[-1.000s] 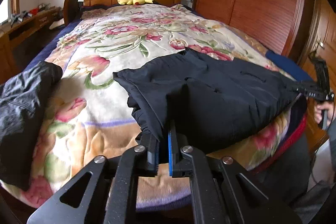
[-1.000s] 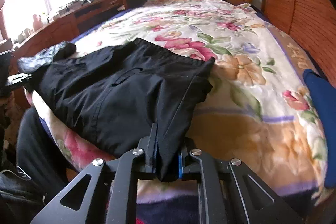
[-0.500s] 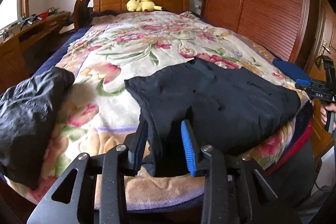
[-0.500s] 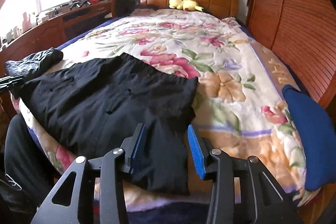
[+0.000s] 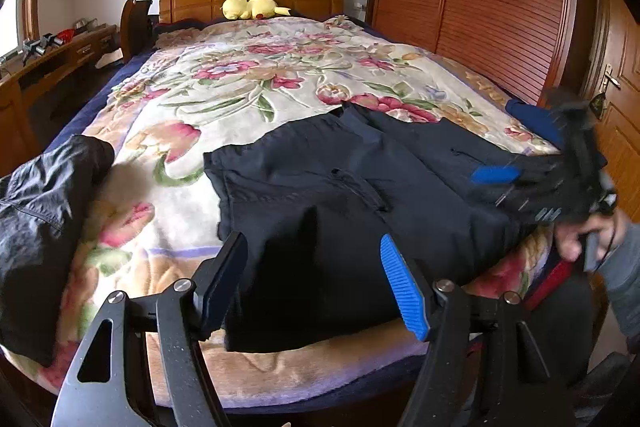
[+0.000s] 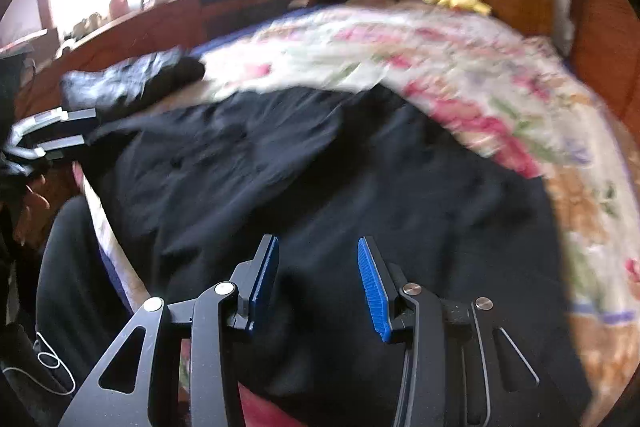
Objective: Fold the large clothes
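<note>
A black garment lies folded flat across the foot of the bed, on the floral cover. My left gripper hovers at the garment's near left edge. Its jaws are opening and the cloth lies beyond them, with neither pad pressing on it. In the right wrist view the same garment fills the middle, blurred by motion. My right gripper stands open low above it, gripping nothing. The right gripper also shows blurred at the garment's right end, held by a hand. The left gripper appears at the far left.
A crumpled dark grey jacket lies on the bed's left corner. A blue folded item rests at the right edge by the wooden wardrobe. A yellow plush toy sits at the headboard. A desk runs along the left wall.
Both grippers were shut on the garment's near edge and have let go. The left jaws spread wider. The right gripper swept leftwards over the garment, blurring its view.
</note>
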Tool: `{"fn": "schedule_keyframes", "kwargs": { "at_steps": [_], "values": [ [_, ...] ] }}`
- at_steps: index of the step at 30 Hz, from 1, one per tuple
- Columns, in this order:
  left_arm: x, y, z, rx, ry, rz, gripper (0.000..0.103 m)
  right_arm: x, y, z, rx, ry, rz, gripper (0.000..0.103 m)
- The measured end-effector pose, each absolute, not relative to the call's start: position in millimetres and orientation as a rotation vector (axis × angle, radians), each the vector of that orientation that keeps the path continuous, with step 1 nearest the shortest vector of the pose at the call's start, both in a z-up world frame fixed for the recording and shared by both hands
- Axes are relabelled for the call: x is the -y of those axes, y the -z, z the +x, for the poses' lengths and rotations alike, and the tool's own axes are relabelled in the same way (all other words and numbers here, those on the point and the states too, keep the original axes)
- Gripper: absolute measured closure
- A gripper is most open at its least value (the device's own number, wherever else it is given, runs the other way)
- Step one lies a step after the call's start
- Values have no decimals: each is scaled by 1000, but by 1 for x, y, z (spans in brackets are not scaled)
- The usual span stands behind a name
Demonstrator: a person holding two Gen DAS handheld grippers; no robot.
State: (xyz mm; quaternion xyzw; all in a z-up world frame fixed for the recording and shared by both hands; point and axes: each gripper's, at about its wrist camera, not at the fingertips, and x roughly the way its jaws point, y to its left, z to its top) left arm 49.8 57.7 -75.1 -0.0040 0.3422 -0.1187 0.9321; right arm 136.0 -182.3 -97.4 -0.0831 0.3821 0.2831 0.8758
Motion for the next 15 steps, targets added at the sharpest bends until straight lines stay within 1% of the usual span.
{"fn": "schedule_keyframes", "kwargs": {
  "at_steps": [2,4,7,15],
  "values": [
    [-53,74,51,-696,248,-10,33,169,121,141,-851,-582,-216,60],
    [-49,76,53,-701,256,-12,33,171,129,136,-819,-596,-212,60],
    [-40,80,59,-719,269,-21,33,191,119,132,-829,-611,-150,60],
    [-12,89,70,-740,321,11,33,258,86,85,-755,-439,-133,60]
  ]
}}
